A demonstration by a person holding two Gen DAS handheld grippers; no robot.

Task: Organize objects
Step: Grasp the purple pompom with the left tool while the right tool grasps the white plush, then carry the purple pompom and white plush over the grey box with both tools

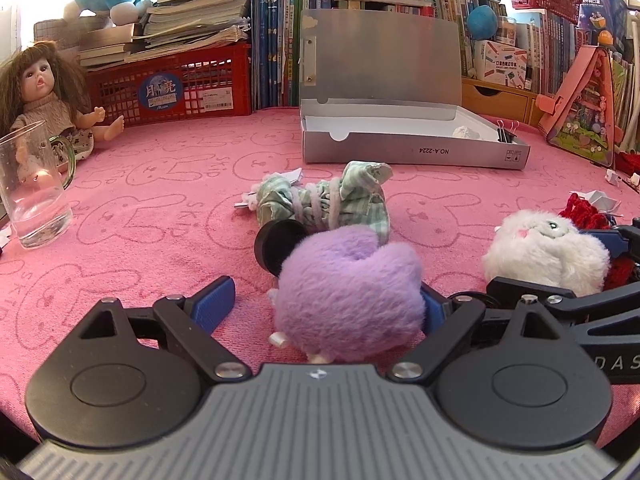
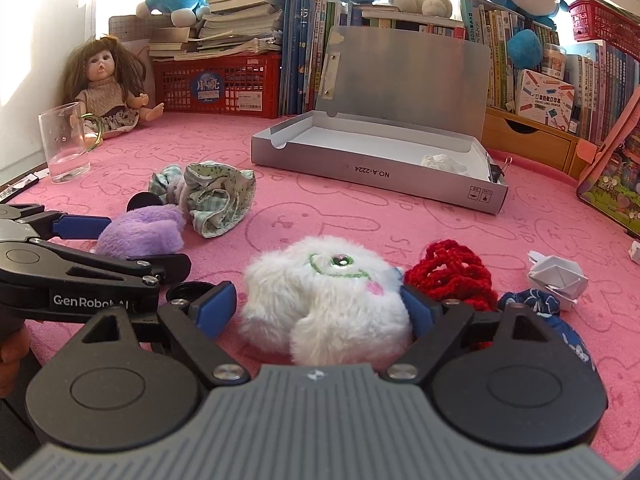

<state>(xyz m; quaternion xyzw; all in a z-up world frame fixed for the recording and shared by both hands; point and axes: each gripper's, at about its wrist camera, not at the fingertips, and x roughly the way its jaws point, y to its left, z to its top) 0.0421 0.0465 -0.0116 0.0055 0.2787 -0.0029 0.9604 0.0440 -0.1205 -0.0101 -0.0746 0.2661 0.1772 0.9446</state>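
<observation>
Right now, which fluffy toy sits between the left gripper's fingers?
The purple fluffy toy. The white fluffy toy lies farther right, between the right gripper's fingers.

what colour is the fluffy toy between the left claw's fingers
Purple fluffy toy; it shows best in the left wrist view.

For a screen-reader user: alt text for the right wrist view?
The right tool straddles a white plush on a pink cloth, open. Behind lie red yarn, a purple plush and an open grey box.
</observation>
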